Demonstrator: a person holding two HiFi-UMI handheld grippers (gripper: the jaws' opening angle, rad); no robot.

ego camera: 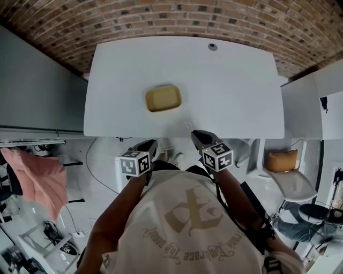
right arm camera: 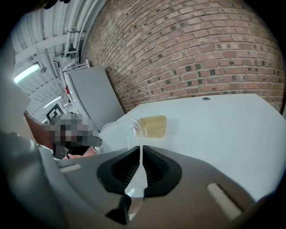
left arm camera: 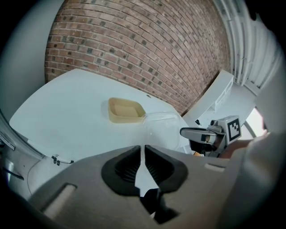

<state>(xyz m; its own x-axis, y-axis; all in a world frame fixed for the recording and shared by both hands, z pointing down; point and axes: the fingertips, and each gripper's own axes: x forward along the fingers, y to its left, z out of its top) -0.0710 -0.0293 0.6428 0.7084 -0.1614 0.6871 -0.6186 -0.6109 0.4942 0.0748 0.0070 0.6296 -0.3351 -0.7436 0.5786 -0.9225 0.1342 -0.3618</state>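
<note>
**Both grippers clamped on a clear container at the table's near edge**

The left gripper [ego camera: 151,145] and the right gripper [ego camera: 197,136] sit side by side at the lower edge of the white table [ego camera: 230,91], just above the person's shirt [ego camera: 187,225]. In each gripper view the jaws are pressed nearly together on a thin wall of the clear plastic container [left arm camera: 161,129]. The container hangs between the two grippers over the table's near edge. It is barely visible in the head view.

Beyond the container the tabletop is open. The only things on it are a tan tray [ego camera: 163,98] left of centre and a small round grommet [ego camera: 213,46] near the top edge. The tray is well apart from both grippers. The table's corners are rounded. Its far edge runs along the brick wall [ego camera: 161,16], and a grey cabinet [ego camera: 32,85] closes in the left side.

The table surface is smooth, white and matt. At lower left a pink cloth [ego camera: 40,179] hangs over cables and clutter on a pale floor. At right a white chair [ego camera: 292,184] carries a tan cushion [ego camera: 281,160].

Each gripper bears a marker cube [ego camera: 134,164] with black-and-white square patterns. The shirt shows a large tan emblem and an arc of lettering too distorted to read.
</note>
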